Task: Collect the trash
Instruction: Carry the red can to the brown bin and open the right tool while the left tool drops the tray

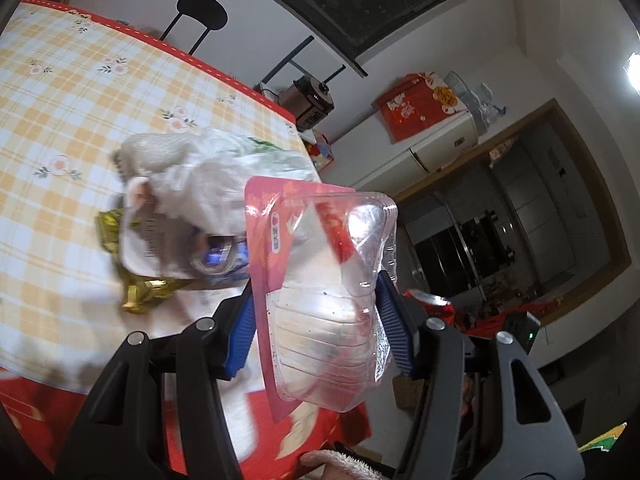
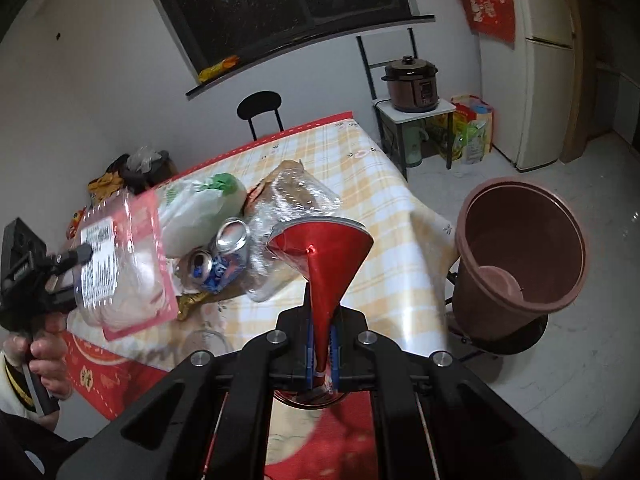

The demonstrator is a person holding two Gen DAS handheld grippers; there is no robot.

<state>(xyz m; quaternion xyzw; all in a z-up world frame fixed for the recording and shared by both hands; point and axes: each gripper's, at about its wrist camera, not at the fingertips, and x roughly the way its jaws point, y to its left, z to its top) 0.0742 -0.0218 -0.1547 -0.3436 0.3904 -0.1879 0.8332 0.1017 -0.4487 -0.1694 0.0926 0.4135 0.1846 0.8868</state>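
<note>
The trash is being lifted above the tabletop: left gripper fingers are clamping a clear plastic box, right gripper fingers are pinching a squashed red can near the brown bin.

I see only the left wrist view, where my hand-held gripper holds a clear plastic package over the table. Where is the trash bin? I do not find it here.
Observer: The brown bin stands just off the corner of the table, on the right side of the right wrist view.
Operator: Is something already inside it?
Observer: I see no trash inside, only its bare wall and bottom.
Operator: And what does the other hand do?
Observer: The right hand-held gripper is shut on a crushed red can, held above the table's near edge.
</note>
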